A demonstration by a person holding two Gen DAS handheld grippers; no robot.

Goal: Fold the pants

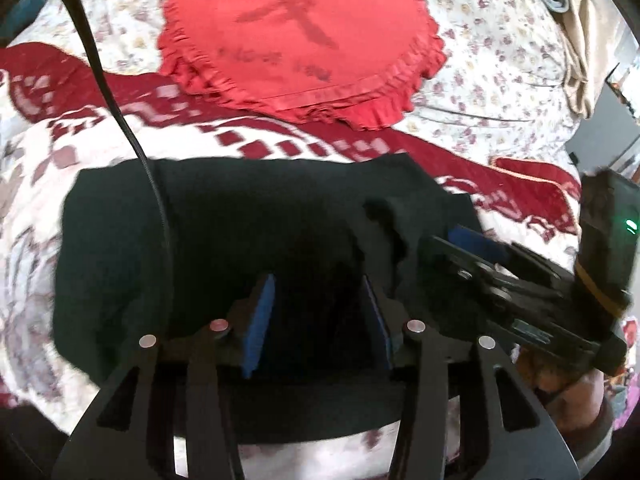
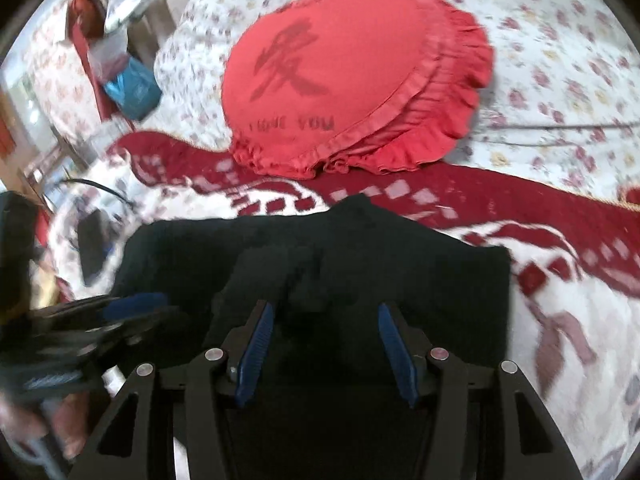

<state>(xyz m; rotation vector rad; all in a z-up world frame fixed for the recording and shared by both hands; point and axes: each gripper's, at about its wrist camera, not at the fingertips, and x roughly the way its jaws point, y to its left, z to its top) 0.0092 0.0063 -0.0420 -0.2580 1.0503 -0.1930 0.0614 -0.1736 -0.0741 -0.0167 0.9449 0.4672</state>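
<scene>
The black pants (image 1: 248, 216) lie folded into a compact rectangle on the red-and-white blanket (image 1: 280, 140). They also show in the right wrist view (image 2: 360, 252). My left gripper (image 1: 320, 292) is open just above the pants, blue pads apart, nothing between them. My right gripper (image 2: 326, 320) is open over the pants' near right part, empty. It shows in the left wrist view (image 1: 476, 240) at the pants' right edge. The left gripper appears blurred at the left of the right wrist view (image 2: 132, 308).
A round red ruffled cushion (image 1: 304, 36) lies beyond the pants on the floral bedsheet (image 1: 492, 60). A black cable (image 1: 120, 120) hangs across the left wrist view. Beige cloth (image 1: 576, 40) sits far right. Bags and clutter (image 2: 120, 64) stand beside the bed at left.
</scene>
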